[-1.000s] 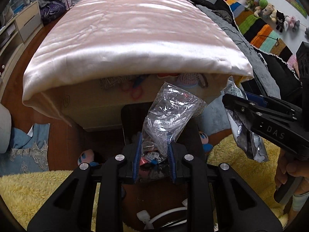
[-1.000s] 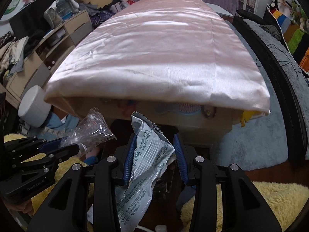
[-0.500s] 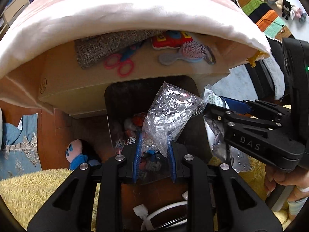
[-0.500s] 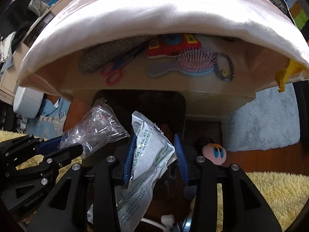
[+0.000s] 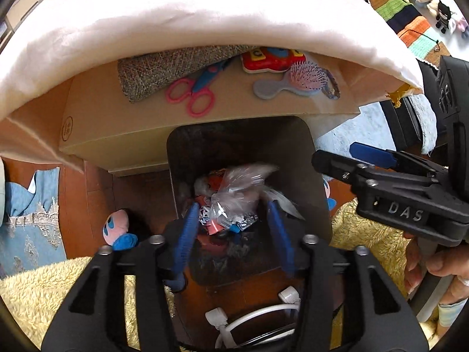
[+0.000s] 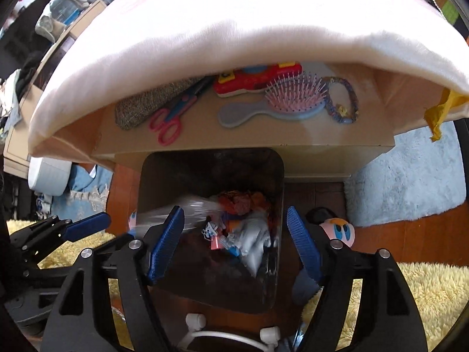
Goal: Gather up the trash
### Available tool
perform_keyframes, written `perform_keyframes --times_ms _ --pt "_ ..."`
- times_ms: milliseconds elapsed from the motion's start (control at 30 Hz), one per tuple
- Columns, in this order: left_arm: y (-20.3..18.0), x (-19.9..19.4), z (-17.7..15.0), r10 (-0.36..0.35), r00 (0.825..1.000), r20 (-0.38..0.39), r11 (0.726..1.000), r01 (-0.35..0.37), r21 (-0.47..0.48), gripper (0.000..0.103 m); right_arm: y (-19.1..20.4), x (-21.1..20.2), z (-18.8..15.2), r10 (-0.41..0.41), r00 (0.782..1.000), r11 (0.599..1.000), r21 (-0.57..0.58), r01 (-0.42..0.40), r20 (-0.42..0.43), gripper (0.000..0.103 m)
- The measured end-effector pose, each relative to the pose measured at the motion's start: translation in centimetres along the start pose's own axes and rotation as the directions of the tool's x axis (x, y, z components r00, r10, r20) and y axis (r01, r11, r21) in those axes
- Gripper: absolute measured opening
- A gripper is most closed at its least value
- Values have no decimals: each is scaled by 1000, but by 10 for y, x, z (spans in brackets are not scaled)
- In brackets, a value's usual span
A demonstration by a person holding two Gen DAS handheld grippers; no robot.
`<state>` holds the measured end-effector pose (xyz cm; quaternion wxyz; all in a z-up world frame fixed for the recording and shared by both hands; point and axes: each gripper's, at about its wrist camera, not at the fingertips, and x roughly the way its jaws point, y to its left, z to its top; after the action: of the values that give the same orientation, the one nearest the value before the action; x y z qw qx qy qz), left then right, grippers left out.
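Observation:
A dark rectangular trash bin (image 5: 318, 193) (image 6: 280, 182) stands on the floor right below both grippers. My left gripper (image 5: 233, 228) hangs over its mouth, jaws opening; the clear plastic bag (image 5: 239, 190) is blurred and falling free below the pads onto the trash inside. My right gripper (image 6: 234, 234) is beside it, jaws also opening, with no pad touching anything. The silvery-white foil packet (image 6: 252, 236) lies in the bin among coloured wrappers. The clear plastic bag (image 6: 190, 206) streaks past the right gripper's left finger. Each gripper shows in the other's view: right gripper (image 5: 334, 154), left gripper (image 6: 108, 230).
Just behind the bin, a cardboard surface (image 5: 117, 123) under a pale pink cloth (image 6: 234, 29) holds pink scissors (image 5: 190, 96), a hairbrush (image 6: 281, 102) and a red toy (image 6: 255, 79). Plush toys (image 5: 117, 230) (image 6: 337, 230), a yellow shaggy rug (image 6: 425, 293) and a white cable (image 5: 255, 314) flank the bin.
Both grippers sank toward the bin, then opened. The clear bag left the left jaws and the foil packet left the right jaws; both dropped into the bin.

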<state>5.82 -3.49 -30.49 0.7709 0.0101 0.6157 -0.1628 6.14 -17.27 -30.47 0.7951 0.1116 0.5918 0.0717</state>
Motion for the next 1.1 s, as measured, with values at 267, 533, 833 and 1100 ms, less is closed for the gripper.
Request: perform_keyframes --times_ms 267,533,833,1100 --pt "1 -43 -1 27 995 100 1000 -28 5 80 0 -52 6 -24 991 1000 1 24 135 82" --pt "-7 -129 5 70 951 300 996 -83 33 95 12 -139 14 -70 934 996 -27 85 351 100" --pt "-20 -234 7 106 833 542 992 -125 -2 95 26 -239 9 -125 814 985 -25 169 567 100" --pt "-33 -323 -12 140 685 715 986 -160 -40 95 51 -316 -11 -182 658 957 -21 289 730 100"
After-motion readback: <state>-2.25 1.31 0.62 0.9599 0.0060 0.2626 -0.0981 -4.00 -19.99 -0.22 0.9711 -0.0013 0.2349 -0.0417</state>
